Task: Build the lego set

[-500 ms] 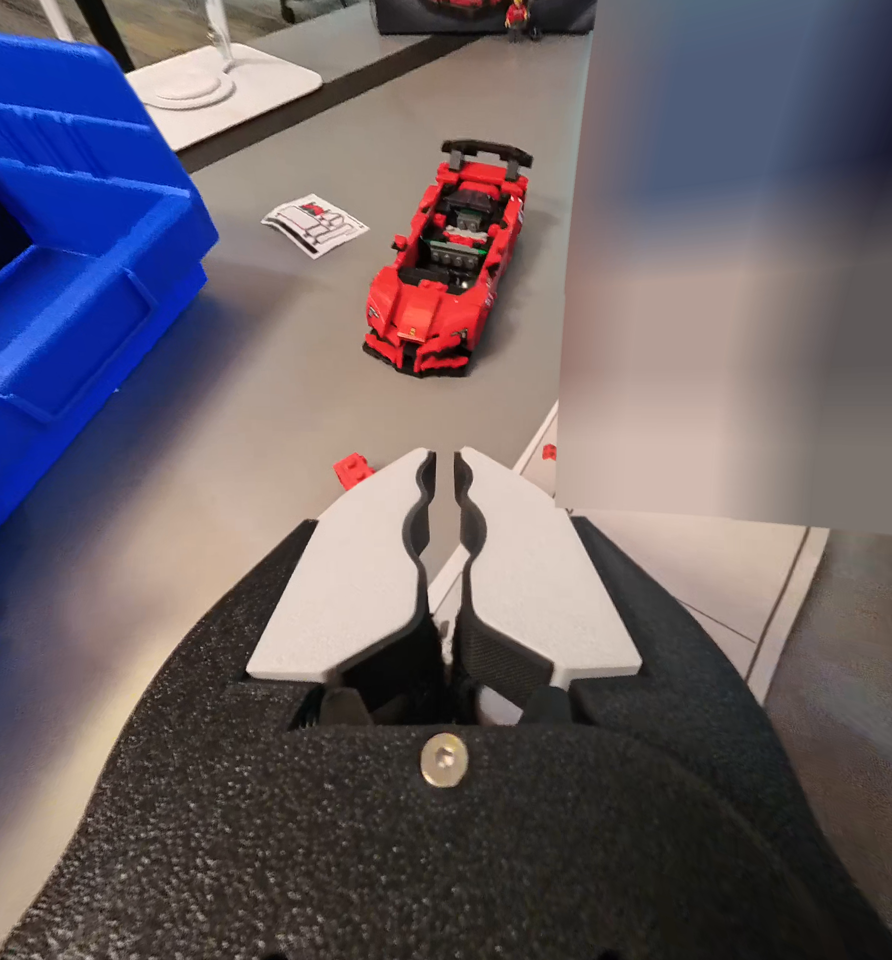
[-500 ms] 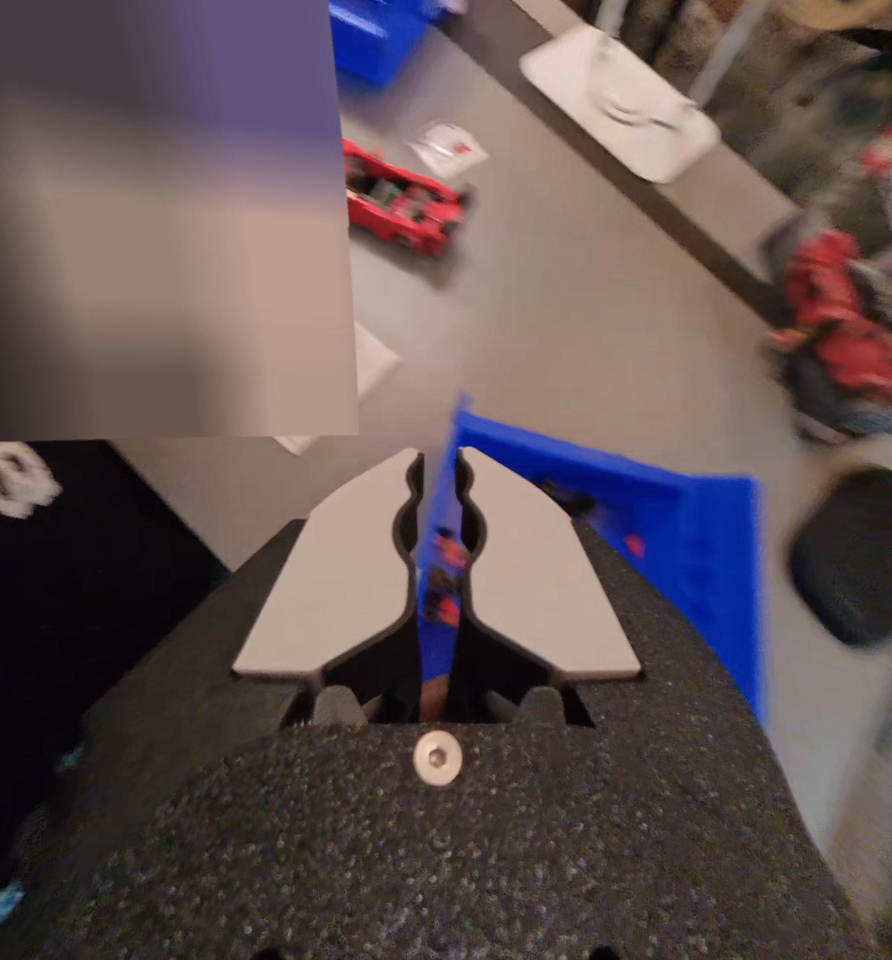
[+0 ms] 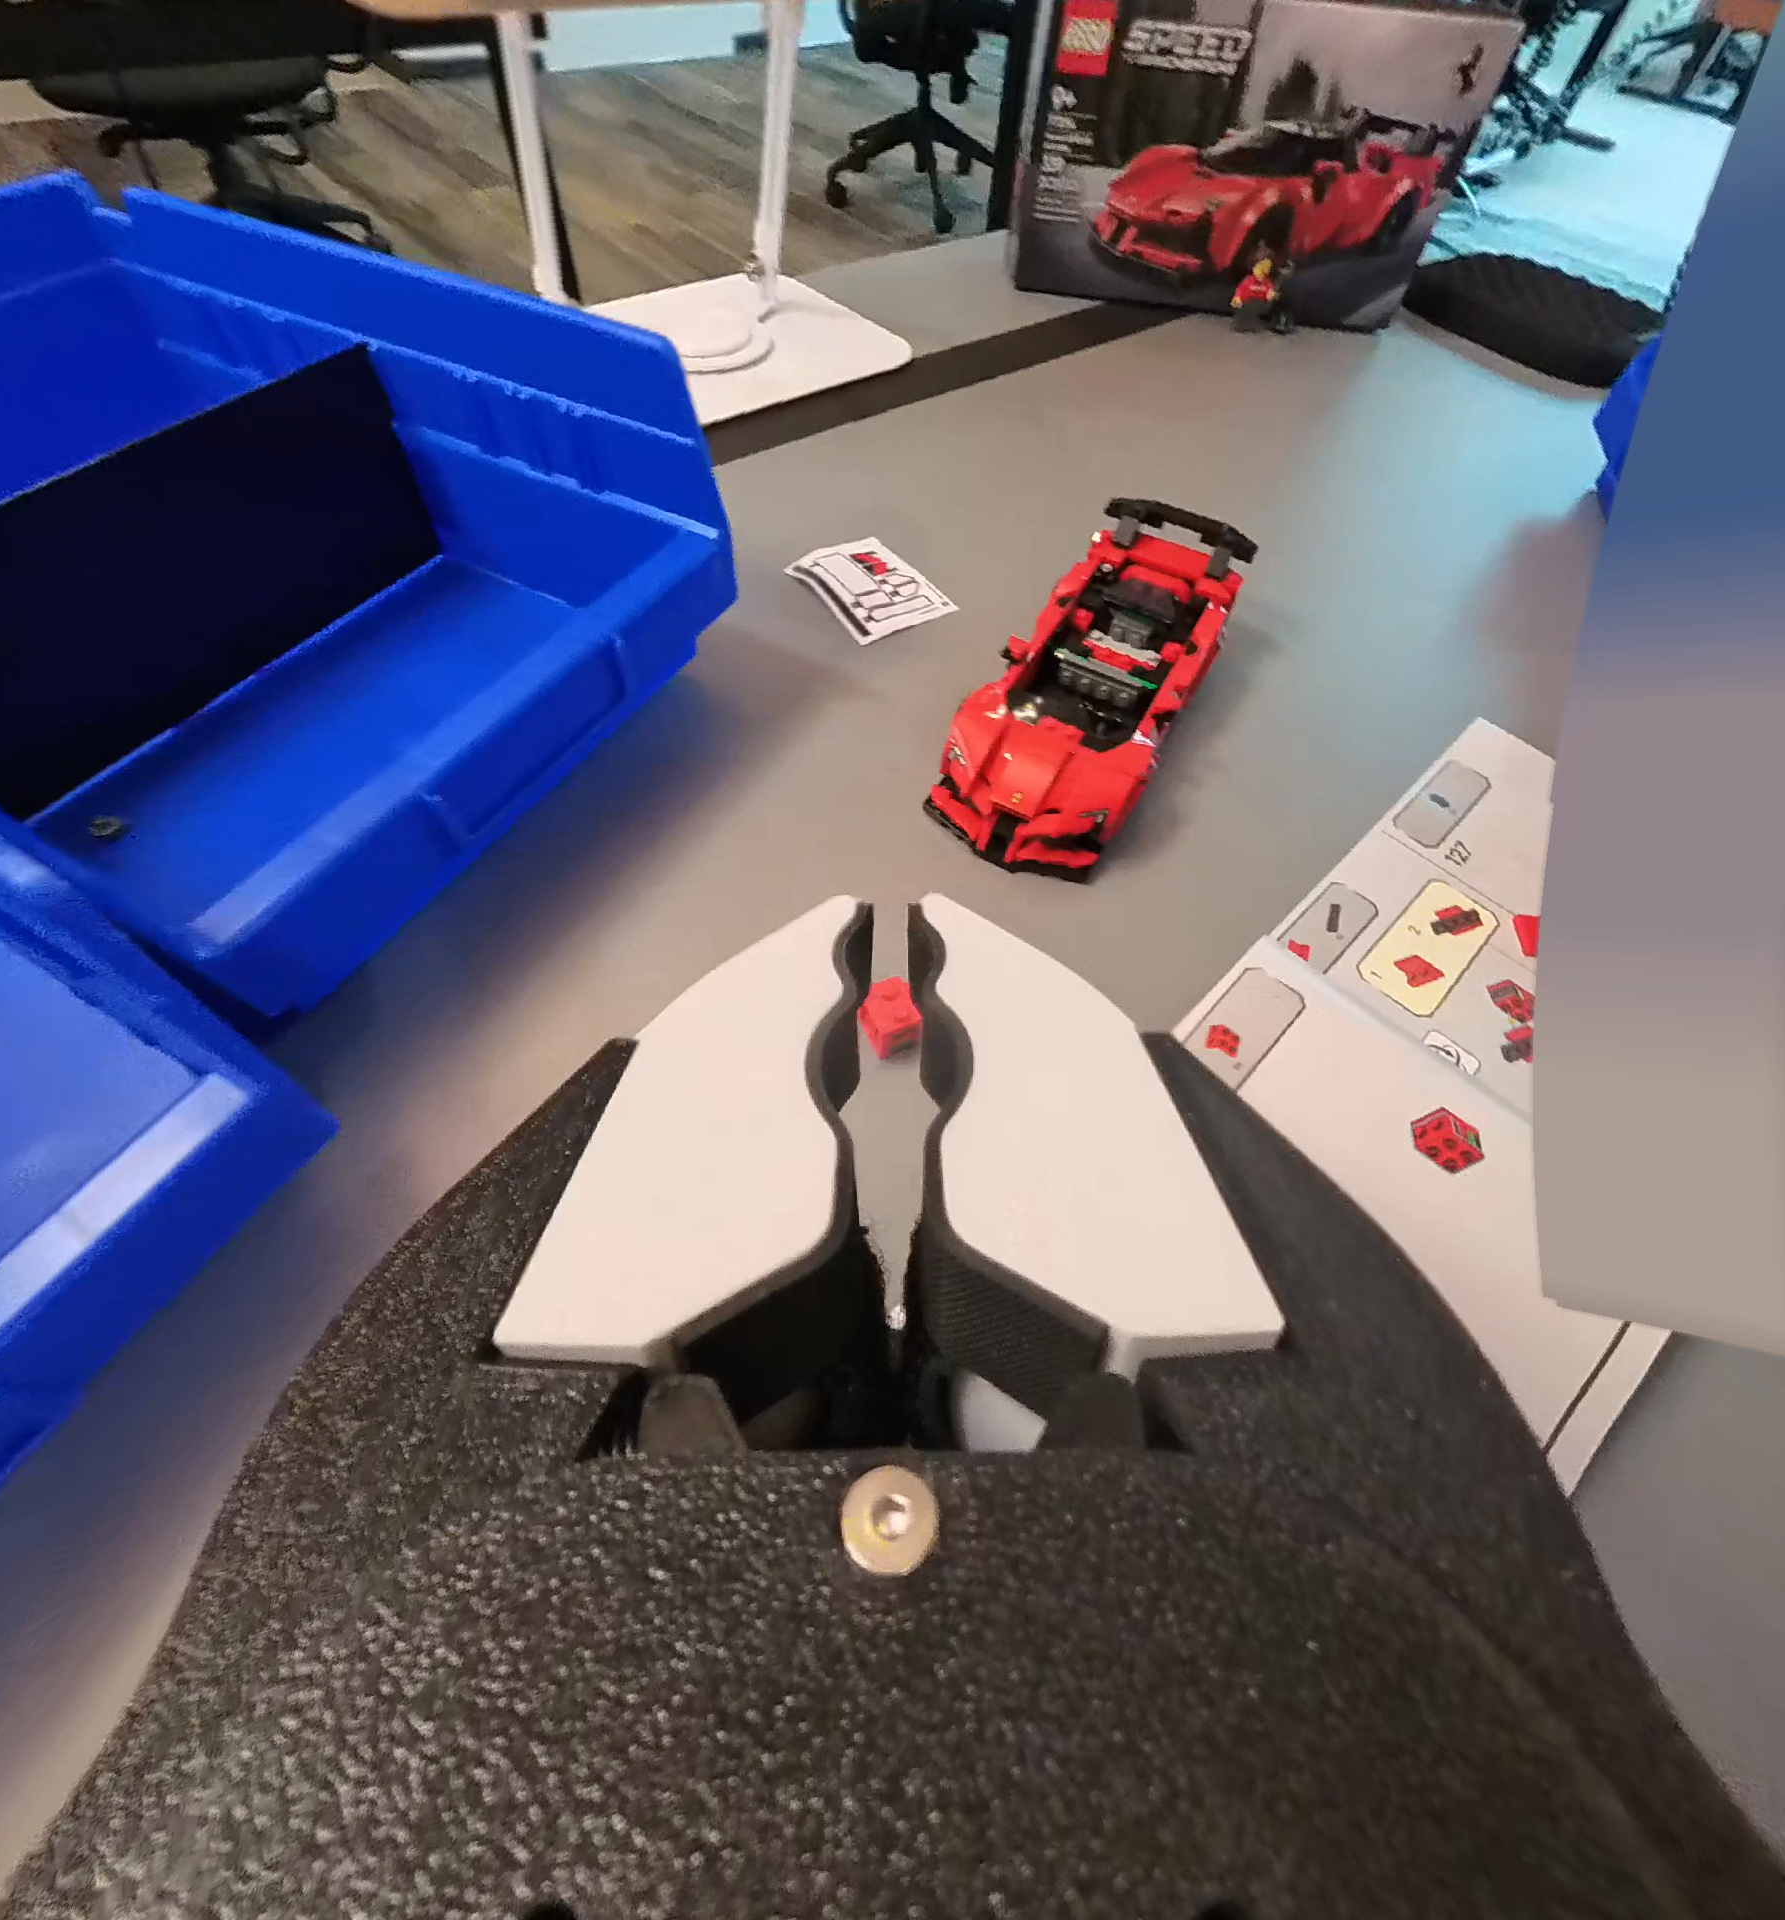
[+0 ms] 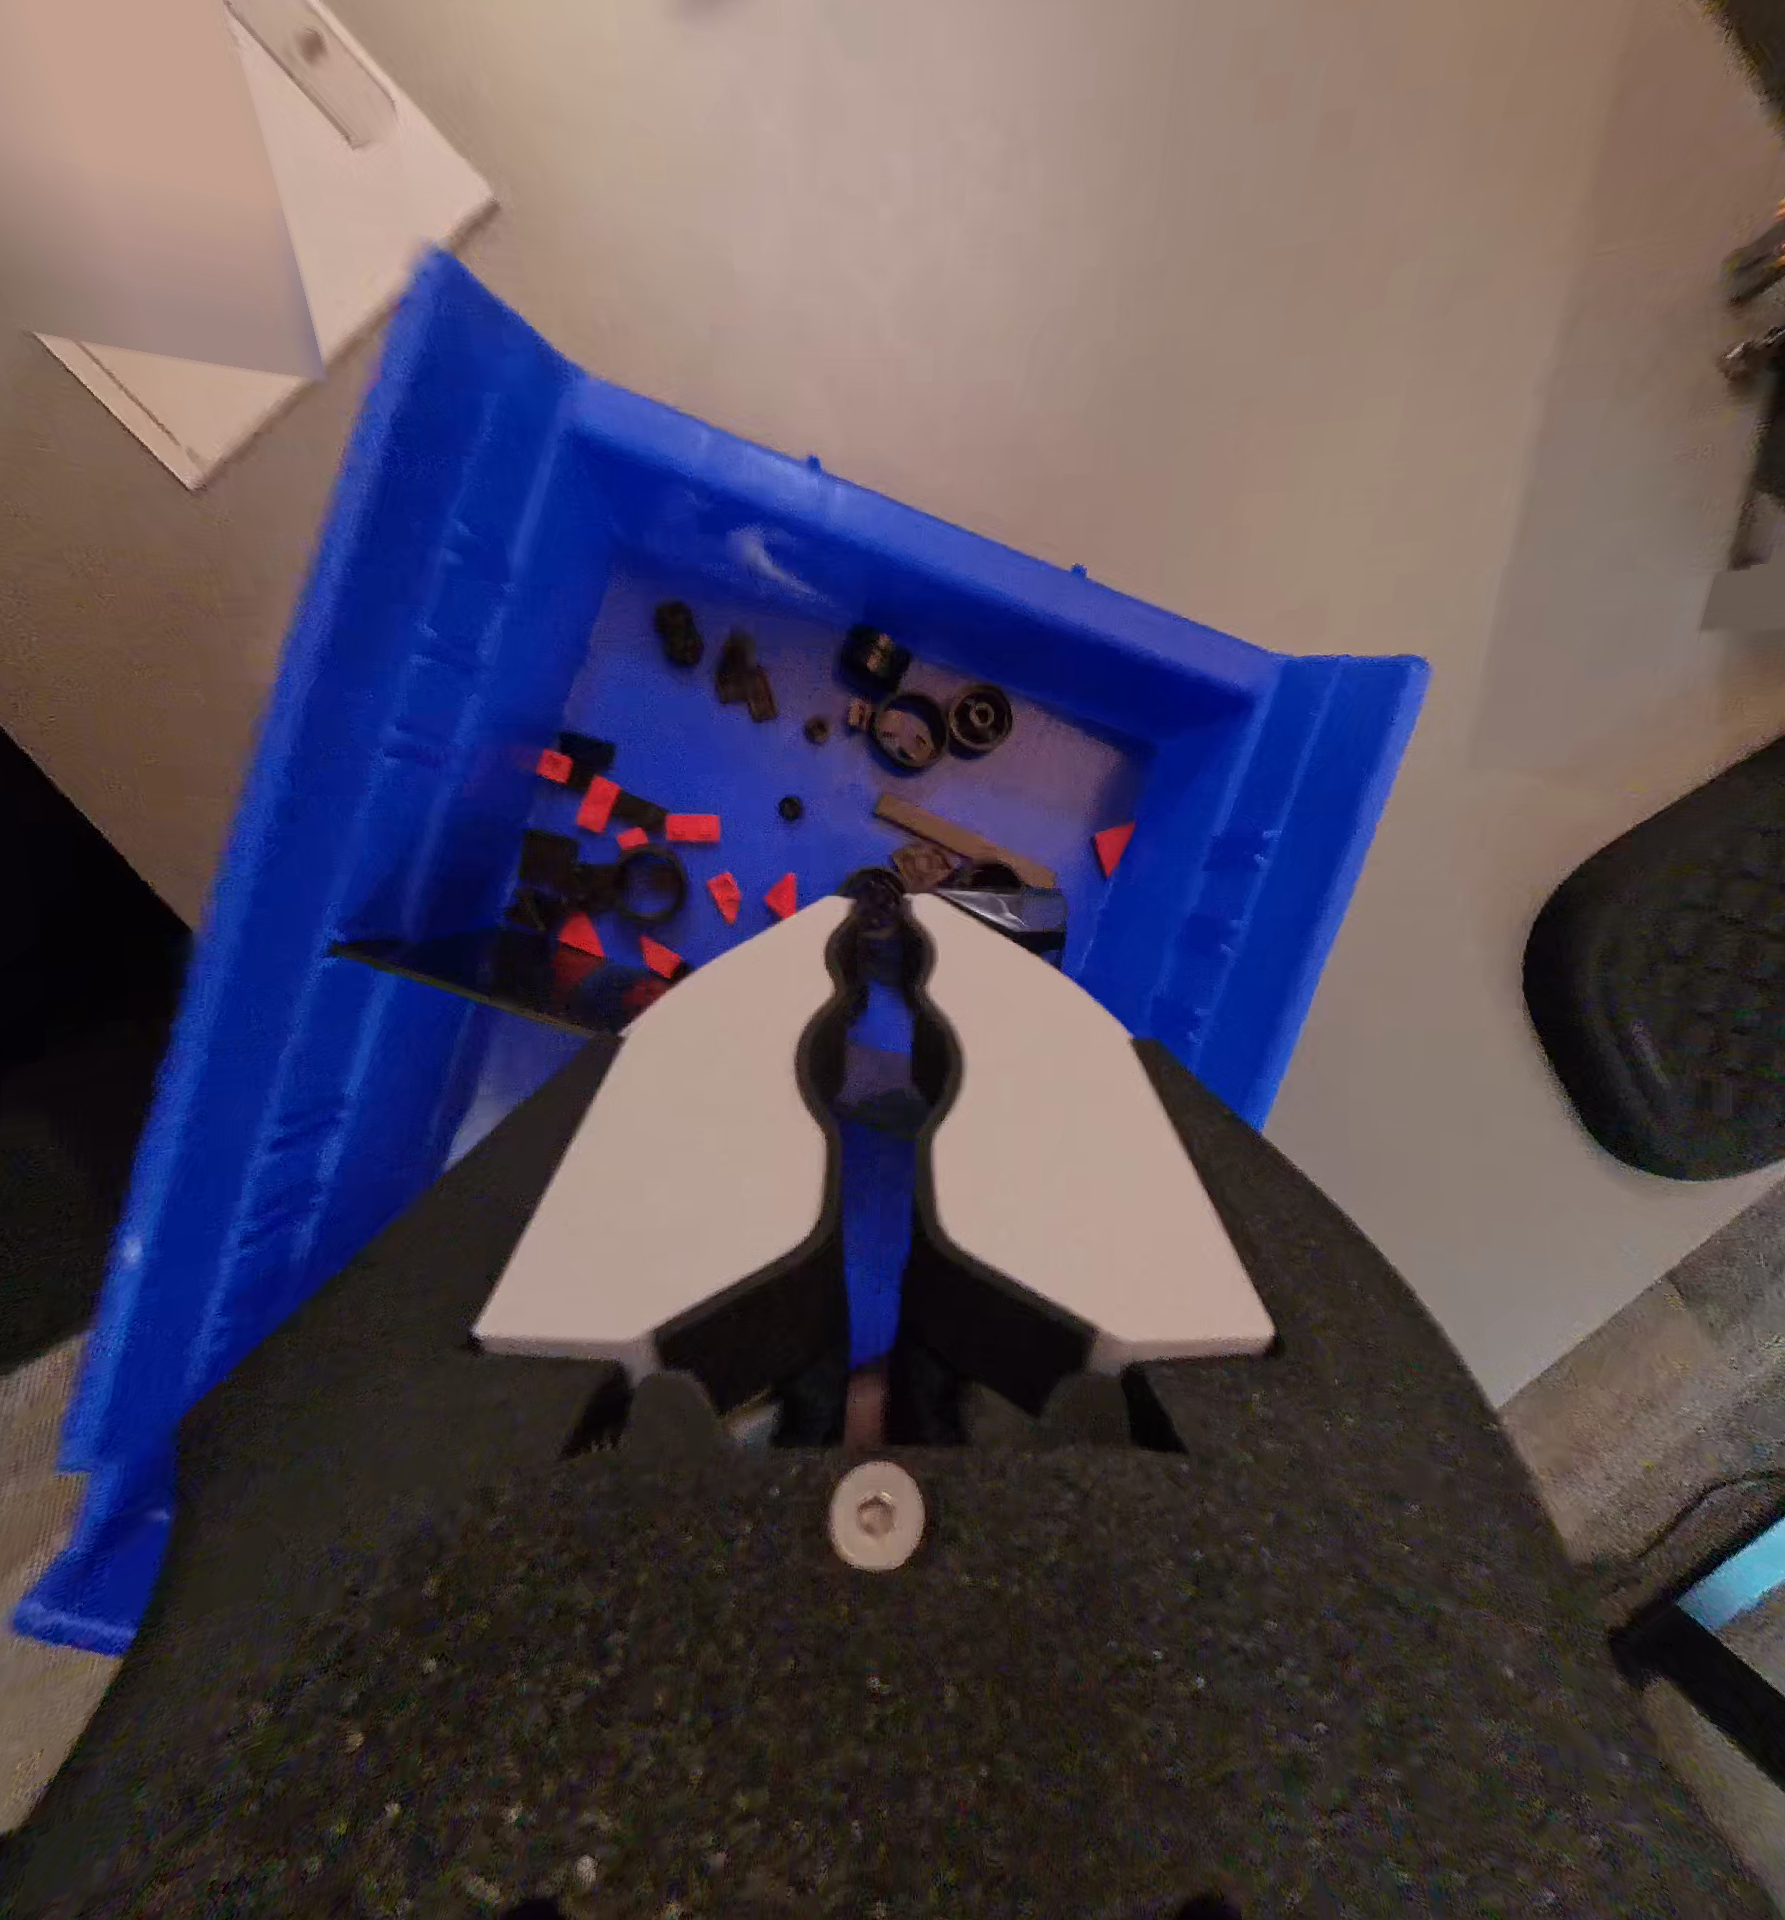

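Note:
A partly built red Lego car stands on the grey table ahead of my left gripper. The left gripper's fingers are shut to a narrow slit and hold nothing. A small red brick lies on the table and shows through the slit below them. My right gripper is shut and points down into a blue bin that holds several loose red pieces and black tyres. A dark piece shows right at the right gripper's tips; I cannot tell whether it is held.
An open instruction booklet lies to the right of the left gripper. A sticker sheet lies left of the car. Large blue bins stand at the left. The set's box stands at the back. A black pad lies right of the parts bin. Spacing between my two grippers at the tips: around 55 cm.
My left gripper has shifted left, so the small red brick now lies under its slit. My right gripper has swung down over the parts bin.

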Demonstrator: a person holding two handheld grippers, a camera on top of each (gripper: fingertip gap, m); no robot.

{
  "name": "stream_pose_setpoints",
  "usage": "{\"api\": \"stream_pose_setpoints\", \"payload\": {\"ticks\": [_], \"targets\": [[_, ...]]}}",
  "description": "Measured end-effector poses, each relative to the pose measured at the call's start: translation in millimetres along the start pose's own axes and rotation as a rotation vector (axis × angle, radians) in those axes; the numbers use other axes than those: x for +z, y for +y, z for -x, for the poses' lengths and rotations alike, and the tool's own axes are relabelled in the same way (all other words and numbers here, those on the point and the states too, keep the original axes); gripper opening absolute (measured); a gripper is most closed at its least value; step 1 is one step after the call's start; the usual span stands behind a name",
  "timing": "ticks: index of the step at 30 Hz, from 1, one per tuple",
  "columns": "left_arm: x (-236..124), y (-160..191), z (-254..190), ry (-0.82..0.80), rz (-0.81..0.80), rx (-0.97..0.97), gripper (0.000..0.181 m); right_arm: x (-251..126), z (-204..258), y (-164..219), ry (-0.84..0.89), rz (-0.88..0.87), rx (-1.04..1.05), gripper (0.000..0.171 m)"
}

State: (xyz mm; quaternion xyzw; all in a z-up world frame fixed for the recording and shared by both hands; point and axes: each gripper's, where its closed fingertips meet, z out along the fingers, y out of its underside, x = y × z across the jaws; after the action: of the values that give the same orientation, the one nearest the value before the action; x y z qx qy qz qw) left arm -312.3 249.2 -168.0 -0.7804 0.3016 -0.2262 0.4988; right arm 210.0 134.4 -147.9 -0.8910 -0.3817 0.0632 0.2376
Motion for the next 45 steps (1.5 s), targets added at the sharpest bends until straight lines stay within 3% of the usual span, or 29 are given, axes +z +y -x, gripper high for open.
{"api": "stream_pose_setpoints", "payload": {"ticks": [3,6,9,12,16,18,20,32,34,45], "targets": [[-5.7,-4.0,9.3,-0.038,0.005,-0.018,0.006,24.3,-10.9,20.7,-0.049,0.178,0.026,0.029],[-8.9,-8.4,14.2,-0.066,0.004,-0.029,0.006,45.2,-17.1,47.1,-0.087,0.379,0.114,0.039],[-6.8,-10.1,14.9,-0.076,0.009,-0.032,0.006,59.8,-12.6,62.4,-0.153,0.499,0.149,0.035],[-1.5,-7.4,14.8,-0.081,0.041,-0.028,0.006,69.1,4.8,57.6,-0.262,0.503,0.111,0.008],[4.7,-8.5,12.0,-0.077,0.056,-0.006,0.006,79.7,24.1,71.7,-0.288,0.642,0.093,0.022],[7.5,-8.9,10.5,-0.070,0.053,-0.002,0.006,81.3,15.0,70.8,-0.202,0.653,0.088,0.028],[9.3,-8.2,9.3,-0.062,0.051,-0.004,0.006,86.3,18.2,70.4,-0.228,0.647,0.065,0.029],[3.6,3.1,8.7,-0.046,0.014,-0.046,0.006,92.5,8.7,69.3,-0.098,0.659,-0.209,0.018],[1.6,5.1,9.5,-0.042,0.009,-0.053,0.006,93.7,7.6,64.5,-0.078,0.624,-0.250,0.029],[-11.0,10.7,13.3,-0.024,-0.041,-0.099,0.006,97.5,-2.3,63.8,-0.118,0.630,-0.545,0.029]]}}
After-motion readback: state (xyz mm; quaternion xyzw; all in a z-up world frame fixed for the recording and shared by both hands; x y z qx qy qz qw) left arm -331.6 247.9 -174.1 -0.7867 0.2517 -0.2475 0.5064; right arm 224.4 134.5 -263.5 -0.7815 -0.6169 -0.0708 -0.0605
